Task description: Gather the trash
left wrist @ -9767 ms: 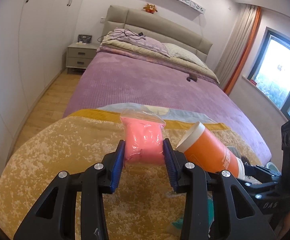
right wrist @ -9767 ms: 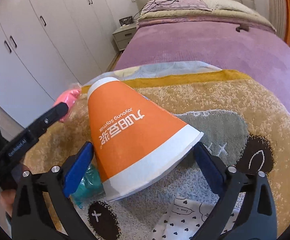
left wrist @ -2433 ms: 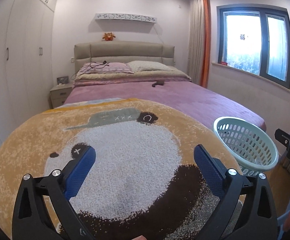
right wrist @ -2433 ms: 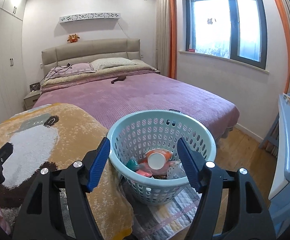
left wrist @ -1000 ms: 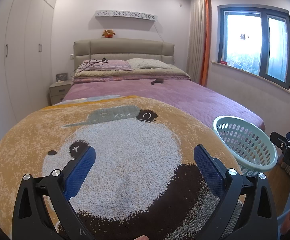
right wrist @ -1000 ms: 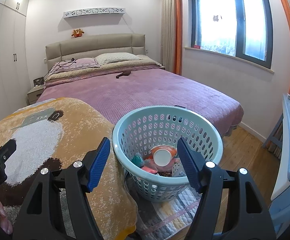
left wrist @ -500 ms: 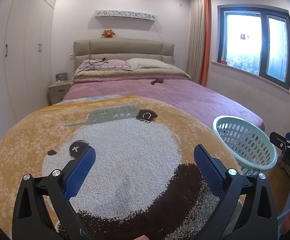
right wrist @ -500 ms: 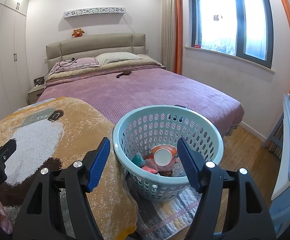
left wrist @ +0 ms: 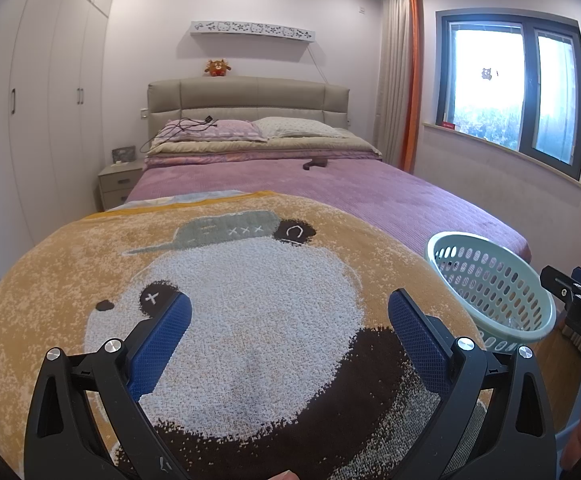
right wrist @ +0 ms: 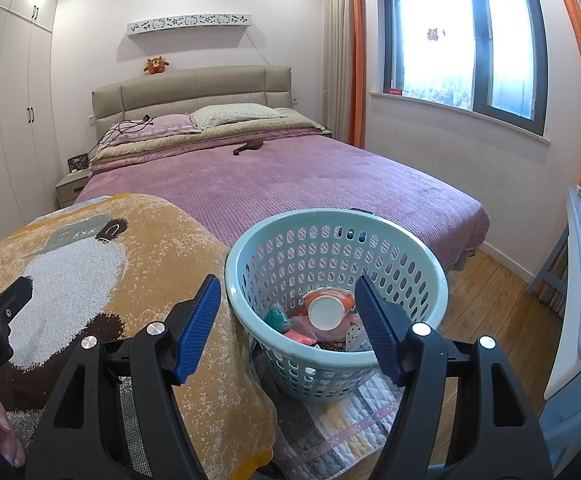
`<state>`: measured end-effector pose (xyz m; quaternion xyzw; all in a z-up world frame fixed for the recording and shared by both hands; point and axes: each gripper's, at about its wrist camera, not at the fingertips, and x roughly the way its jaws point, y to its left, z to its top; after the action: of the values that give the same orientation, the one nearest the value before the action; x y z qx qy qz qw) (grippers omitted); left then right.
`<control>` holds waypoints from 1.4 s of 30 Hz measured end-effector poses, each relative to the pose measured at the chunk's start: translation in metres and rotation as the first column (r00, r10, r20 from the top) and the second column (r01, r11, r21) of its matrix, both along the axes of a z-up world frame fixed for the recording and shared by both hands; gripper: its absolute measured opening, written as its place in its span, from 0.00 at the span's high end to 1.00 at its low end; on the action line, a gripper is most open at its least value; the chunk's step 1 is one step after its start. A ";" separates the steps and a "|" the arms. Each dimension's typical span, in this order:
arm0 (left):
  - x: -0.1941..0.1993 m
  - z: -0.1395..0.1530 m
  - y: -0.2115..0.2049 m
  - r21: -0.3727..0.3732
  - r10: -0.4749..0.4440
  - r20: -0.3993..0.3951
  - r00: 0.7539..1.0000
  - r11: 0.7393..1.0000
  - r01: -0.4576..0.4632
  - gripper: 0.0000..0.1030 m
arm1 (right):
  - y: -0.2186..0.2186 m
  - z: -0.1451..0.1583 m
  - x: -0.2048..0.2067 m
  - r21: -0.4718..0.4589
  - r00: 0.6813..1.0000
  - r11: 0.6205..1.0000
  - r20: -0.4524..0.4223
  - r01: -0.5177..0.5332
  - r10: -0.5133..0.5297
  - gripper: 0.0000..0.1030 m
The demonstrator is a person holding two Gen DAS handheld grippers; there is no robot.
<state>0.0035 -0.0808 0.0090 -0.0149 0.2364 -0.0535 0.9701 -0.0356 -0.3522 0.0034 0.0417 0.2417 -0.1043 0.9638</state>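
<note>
Pale green perforated plastic basket [right wrist: 336, 360] on striped mat [right wrist: 330, 424] beside bed foot. Inside: orange cup [right wrist: 326, 308] with white end up, teal wad [right wrist: 277, 317], pink packet [right wrist: 300, 336], other scraps unclear. Right gripper [right wrist: 286, 320] above basket, jaws apart, empty. Left gripper [left wrist: 290, 332] over panda blanket [left wrist: 250, 300], jaws apart, empty.

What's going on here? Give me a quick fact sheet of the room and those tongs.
Room: bedroom
Left tongs: open, empty, over panda blanket
Right tongs: open, empty, facing the basket
Basket: pale green, on a striped mat beside the bed
In basket: orange cup, pink packet, teal item
Trash on blanket: none visible
</note>
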 end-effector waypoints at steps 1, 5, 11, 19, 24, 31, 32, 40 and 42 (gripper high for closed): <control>0.000 0.000 0.000 0.000 0.000 0.001 1.000 1.000 0.000 0.07 | 0.000 0.000 0.000 0.000 1.000 1.000 0.001 0.000 0.000 0.36; 0.000 0.000 0.000 0.000 0.000 0.000 1.000 1.000 0.000 0.07 | 0.000 0.000 -0.001 0.000 1.000 1.000 0.004 0.000 0.000 0.36; 0.000 0.000 0.000 0.001 -0.001 0.001 1.000 1.000 0.001 0.07 | 0.001 0.000 -0.002 -0.002 1.000 1.000 0.005 -0.001 0.001 0.36; -0.001 0.003 0.002 0.007 -0.004 0.016 1.000 1.000 0.004 0.07 | 0.002 0.003 -0.006 -0.007 1.000 1.000 0.014 -0.003 0.003 0.36; -0.002 0.004 0.001 0.006 -0.004 0.019 1.000 1.000 0.004 0.07 | 0.002 0.005 -0.010 -0.007 1.000 1.000 0.018 0.001 -0.001 0.36; -0.005 0.010 0.002 0.024 -0.003 0.019 1.000 1.000 0.003 0.07 | 0.004 0.011 -0.015 -0.011 1.000 1.000 0.024 0.005 -0.005 0.36; -0.006 0.012 0.003 0.025 0.003 0.023 1.000 1.000 -0.003 0.07 | 0.004 0.011 -0.014 -0.012 1.000 1.000 0.024 0.005 -0.004 0.36; -0.010 0.027 0.015 0.057 0.040 0.023 0.999 0.998 -0.041 0.07 | 0.017 0.020 -0.016 -0.017 0.999 1.000 0.031 -0.011 0.012 0.36; -0.011 0.029 0.021 0.041 0.035 0.005 0.999 0.999 -0.035 0.07 | 0.023 0.025 -0.016 -0.020 0.999 1.000 0.037 -0.024 0.025 0.36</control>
<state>-0.0072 -0.0598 0.0384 0.0010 0.2353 -0.0315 0.9714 -0.0516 -0.3290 0.0280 0.0314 0.2232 -0.0941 0.9697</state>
